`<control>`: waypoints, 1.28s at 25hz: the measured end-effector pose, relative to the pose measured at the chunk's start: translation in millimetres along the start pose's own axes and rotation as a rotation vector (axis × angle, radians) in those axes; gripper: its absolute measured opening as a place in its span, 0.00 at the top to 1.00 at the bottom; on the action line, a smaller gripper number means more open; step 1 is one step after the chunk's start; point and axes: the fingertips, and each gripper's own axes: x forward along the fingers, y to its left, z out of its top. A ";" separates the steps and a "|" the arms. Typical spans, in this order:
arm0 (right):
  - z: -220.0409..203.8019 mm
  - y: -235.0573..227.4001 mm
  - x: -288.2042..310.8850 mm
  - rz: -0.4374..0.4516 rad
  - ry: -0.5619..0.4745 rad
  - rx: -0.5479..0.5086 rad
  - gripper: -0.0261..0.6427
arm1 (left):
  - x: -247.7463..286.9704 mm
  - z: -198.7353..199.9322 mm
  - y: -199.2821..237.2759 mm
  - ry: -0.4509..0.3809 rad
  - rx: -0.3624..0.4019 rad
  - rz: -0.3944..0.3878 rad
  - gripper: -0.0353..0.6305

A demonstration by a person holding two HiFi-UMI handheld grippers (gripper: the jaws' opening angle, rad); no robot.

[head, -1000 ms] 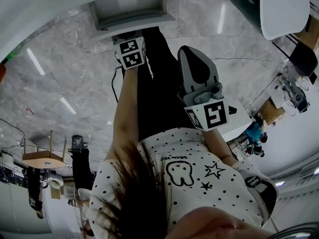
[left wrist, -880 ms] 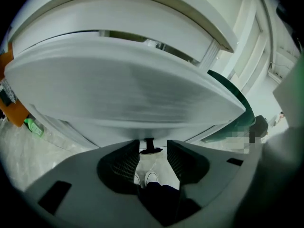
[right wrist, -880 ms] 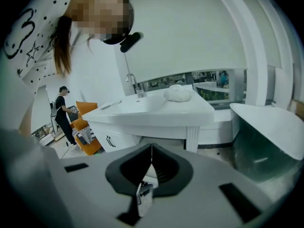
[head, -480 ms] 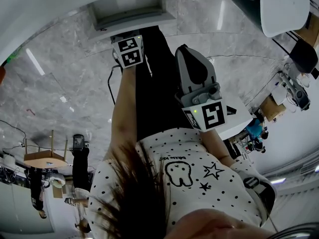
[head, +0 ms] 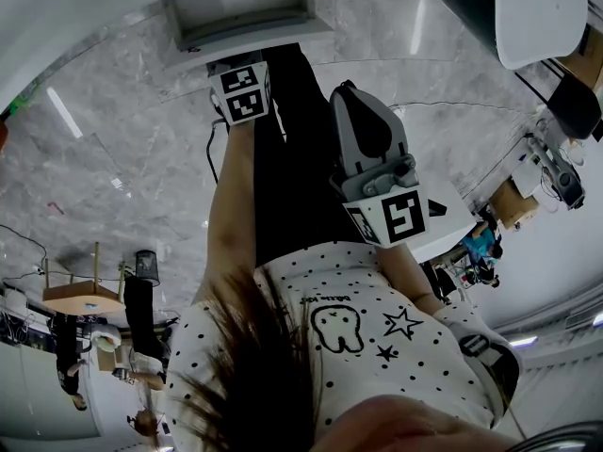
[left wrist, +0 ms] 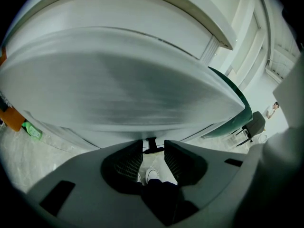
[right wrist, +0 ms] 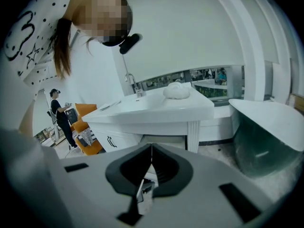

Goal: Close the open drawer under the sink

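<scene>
**Drawer: tip-only hold may slip**

It sits pulled out at the head view's top centre. The left gripper points steeply down and has just been closing its jaws on the dark handle, at the tips only. A skewed push could slip off. The right gripper, centre-right, has its jaws together and empty.
</scene>
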 end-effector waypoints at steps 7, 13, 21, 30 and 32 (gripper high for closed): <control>-2.6 -1.9 -4.8 -0.001 -0.002 0.024 0.94 | -2.5 1.3 -2.1 0.000 -0.001 -0.001 0.73; -4.7 -6.4 -7.9 -0.016 -0.002 0.038 0.94 | -0.8 7.6 -0.4 -0.005 -0.008 0.003 0.74; -6.4 -8.7 -15.2 -0.022 -0.004 0.045 0.94 | -3.0 12.0 -2.7 -0.015 -0.005 0.009 0.74; -6.4 -5.5 -7.8 -0.017 0.000 0.045 0.94 | 2.0 19.8 3.6 -0.030 -0.004 0.009 0.74; -7.1 -5.2 -7.3 -0.017 0.003 0.045 0.94 | 2.5 22.4 4.3 -0.035 -0.002 0.008 0.74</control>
